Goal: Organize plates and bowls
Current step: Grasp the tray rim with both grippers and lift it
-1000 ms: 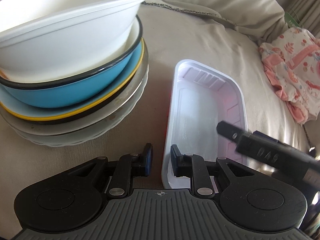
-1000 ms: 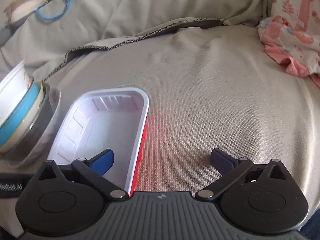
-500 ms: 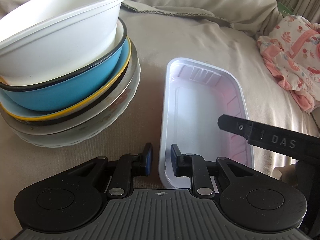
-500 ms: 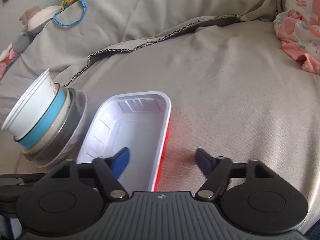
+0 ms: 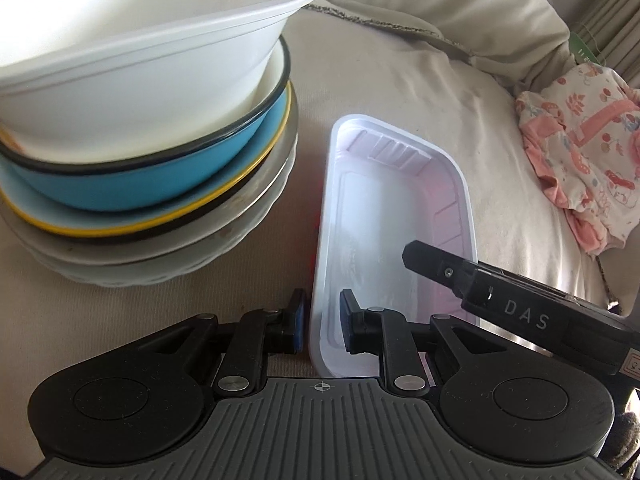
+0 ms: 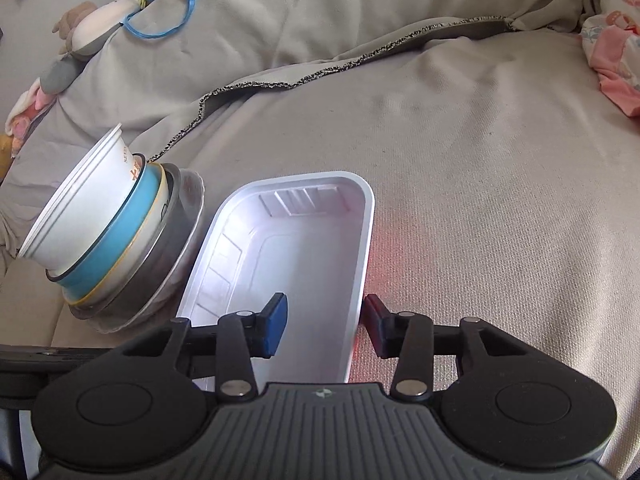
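A white rectangular plastic tray (image 5: 396,216) with a red outer side lies on the beige sofa cover; it also shows in the right wrist view (image 6: 288,264). My left gripper (image 5: 322,322) is shut on the tray's left rim, one pad outside, one inside. My right gripper (image 6: 326,326) straddles the tray's right rim with its jaws partly closed and a gap still showing. Left of the tray stands a stack: a white bowl (image 5: 132,56) in a blue bowl (image 5: 136,176) on several plates (image 5: 172,252). The stack (image 6: 108,240) also shows in the right wrist view.
A pink patterned cloth (image 5: 580,160) lies at the right. A sofa backrest cushion (image 6: 360,8) rises behind, with soft toys and a blue ring (image 6: 160,16) at the far left. Bare beige cover (image 6: 500,184) lies right of the tray.
My right gripper has narrowed around the tray's right rim and the view has pulled back. My left gripper stays clamped on the left rim; the stack looks closer.
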A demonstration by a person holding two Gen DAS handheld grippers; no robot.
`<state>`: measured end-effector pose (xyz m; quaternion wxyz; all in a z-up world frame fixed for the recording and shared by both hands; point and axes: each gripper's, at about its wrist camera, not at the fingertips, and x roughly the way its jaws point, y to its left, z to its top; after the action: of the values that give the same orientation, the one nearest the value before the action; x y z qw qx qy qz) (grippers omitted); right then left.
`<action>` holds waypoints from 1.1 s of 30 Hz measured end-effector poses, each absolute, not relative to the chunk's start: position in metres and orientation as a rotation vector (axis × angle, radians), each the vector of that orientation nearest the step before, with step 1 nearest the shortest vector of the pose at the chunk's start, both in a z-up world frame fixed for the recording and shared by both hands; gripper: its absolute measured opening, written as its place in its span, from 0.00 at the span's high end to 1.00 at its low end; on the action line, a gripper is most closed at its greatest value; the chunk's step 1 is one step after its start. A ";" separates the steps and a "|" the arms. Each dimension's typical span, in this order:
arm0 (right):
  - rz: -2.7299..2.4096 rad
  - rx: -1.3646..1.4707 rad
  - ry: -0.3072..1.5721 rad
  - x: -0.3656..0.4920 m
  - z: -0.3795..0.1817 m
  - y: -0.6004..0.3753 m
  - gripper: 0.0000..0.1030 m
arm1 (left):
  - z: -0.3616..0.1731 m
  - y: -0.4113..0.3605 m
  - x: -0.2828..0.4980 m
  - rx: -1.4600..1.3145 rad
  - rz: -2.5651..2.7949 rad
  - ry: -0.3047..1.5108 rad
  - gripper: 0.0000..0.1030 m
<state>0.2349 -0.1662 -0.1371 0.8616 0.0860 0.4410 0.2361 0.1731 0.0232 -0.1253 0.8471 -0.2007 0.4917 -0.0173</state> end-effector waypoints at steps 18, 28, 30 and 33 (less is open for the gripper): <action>0.454 0.160 0.854 0.216 -0.091 -0.172 0.65 | -0.078 0.011 0.159 -0.401 -0.089 0.917 0.80; 0.610 0.141 0.589 0.196 0.032 -0.134 0.64 | 0.023 0.077 0.111 -0.409 -0.057 0.610 0.80; 0.666 0.143 0.589 0.204 0.039 -0.108 0.64 | 0.026 0.103 0.106 -0.424 -0.004 0.592 0.80; 0.716 0.120 0.607 0.216 0.031 -0.066 0.64 | 0.018 0.133 0.109 -0.440 0.065 0.587 0.80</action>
<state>0.2161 -0.0658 0.0308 0.8900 0.0576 0.2924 0.3450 0.1087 0.1328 0.0184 0.9329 -0.2152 0.2871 0.0317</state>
